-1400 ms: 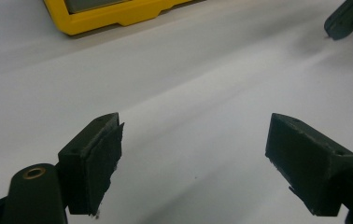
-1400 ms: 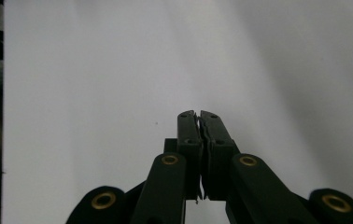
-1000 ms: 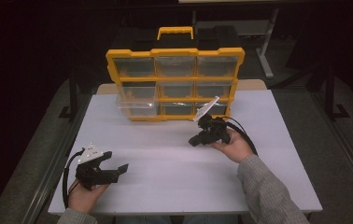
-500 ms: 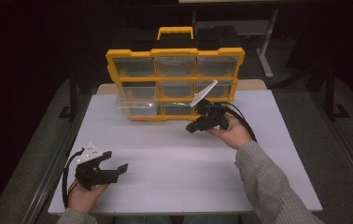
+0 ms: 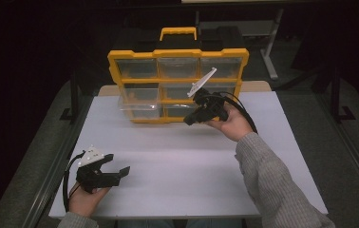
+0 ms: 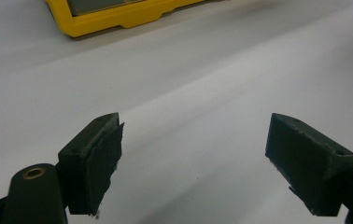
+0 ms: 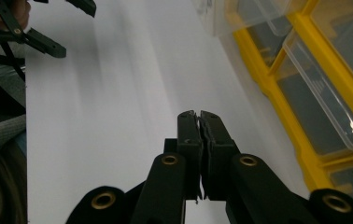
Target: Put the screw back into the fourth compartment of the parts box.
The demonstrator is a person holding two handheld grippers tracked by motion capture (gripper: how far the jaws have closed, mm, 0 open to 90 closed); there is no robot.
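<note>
Yellow organizer box (image 5: 177, 76) stands upright at the far edge of the bench (image 5: 177, 180), drawers facing the person, one clear drawer (image 5: 139, 107) sticking out lower left. Right tool (image 5: 190, 120), jaws pressed together and empty, is raised just before the bottom drawers, probably to reach one. Left tool (image 5: 120, 172) rests low near the front edge, jaws wide, empty, out of the way.

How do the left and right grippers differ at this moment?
The left gripper has its jaws wide apart; the right gripper has them pressed together, empty. The left sits low near the table's front edge; the right is raised beside the yellow organizer. Both are black and hand-held.
</note>
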